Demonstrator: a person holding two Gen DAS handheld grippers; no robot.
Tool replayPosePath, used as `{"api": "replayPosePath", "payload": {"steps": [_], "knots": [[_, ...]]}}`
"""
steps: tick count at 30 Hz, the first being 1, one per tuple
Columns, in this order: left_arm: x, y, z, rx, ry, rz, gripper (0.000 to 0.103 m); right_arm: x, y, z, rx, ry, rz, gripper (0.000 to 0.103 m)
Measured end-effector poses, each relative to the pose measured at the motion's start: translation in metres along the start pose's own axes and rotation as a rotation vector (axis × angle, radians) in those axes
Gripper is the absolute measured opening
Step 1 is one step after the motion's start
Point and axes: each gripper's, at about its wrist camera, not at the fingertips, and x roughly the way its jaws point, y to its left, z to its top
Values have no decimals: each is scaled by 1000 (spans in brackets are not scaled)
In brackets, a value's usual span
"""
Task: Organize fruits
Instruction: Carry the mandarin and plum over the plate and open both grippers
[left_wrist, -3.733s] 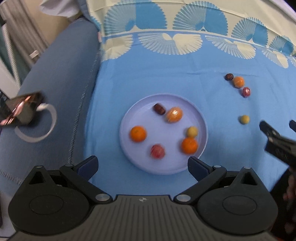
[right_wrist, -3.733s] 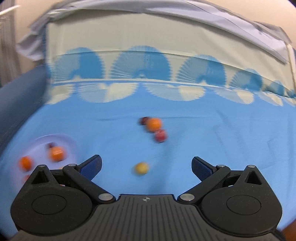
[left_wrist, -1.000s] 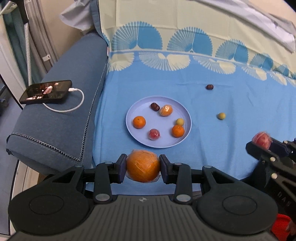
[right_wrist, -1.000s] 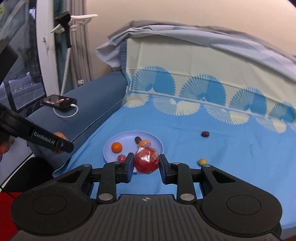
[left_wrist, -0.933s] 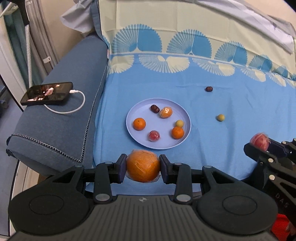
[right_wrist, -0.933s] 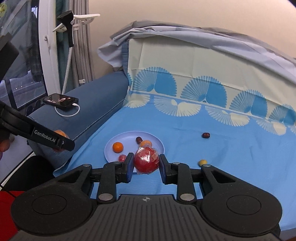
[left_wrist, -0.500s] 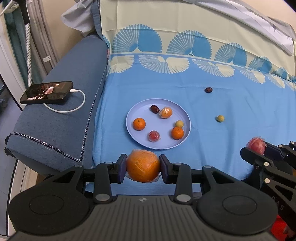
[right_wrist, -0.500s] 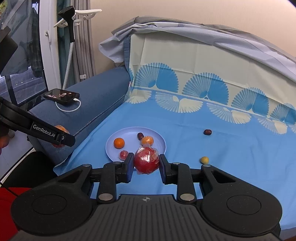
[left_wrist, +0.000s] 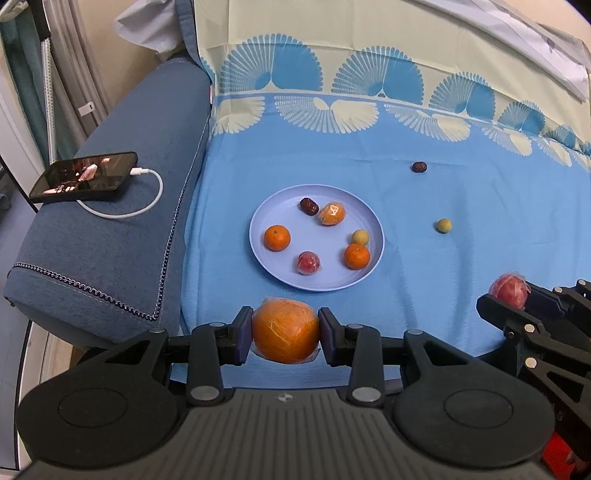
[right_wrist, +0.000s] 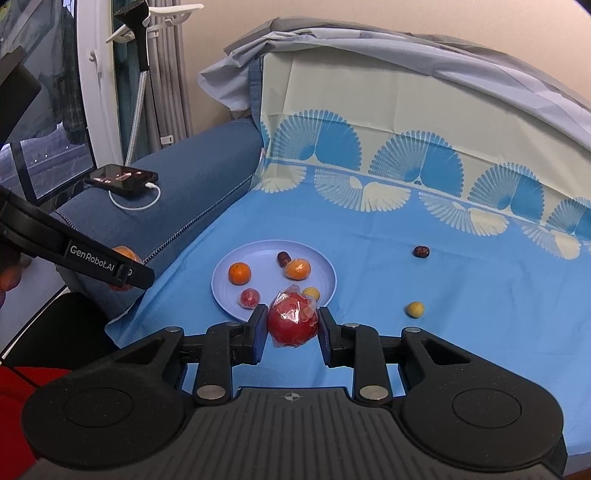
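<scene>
Both tools are now carrying fruit above the near edge of the blue-covered bed, where 3.7 seconds ago both were spread and holding nothing. The left tool is pinching a wrapped orange just short of the lilac plate, and the right tool is pinching a wrapped red apple over the plate's near rim as its own camera sees it. From the left camera, that apple is hanging well to the right of the plate.

The cluster that lay to the right of the plate is thinning: only a dark date and a small yellow fruit are remaining on the sheet beyond the plate's right side. Six pieces are already sitting on the plate.

Over the last second the view is shifting only slightly, so both loads appear to be drifting slowly toward the plate. Judging by this, two more fruits are about to join the plate, leaving two loose ones to collect. A phone is charging on the sofa arm left of the plate.
</scene>
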Motion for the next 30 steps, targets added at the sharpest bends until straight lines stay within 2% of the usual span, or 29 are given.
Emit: {"api": "replayPosePath", "payload": {"steps": [12, 19, 30], "knots": [[36, 10, 11, -19, 66, -9, 41, 30, -1, 4, -17, 63, 4, 30], [64, 21, 40, -44, 67, 20, 41, 68, -5, 12, -14, 88, 5, 30], [142, 17, 89, -16, 122, 33, 41, 146, -7, 34, -17, 128, 25, 30]]}}
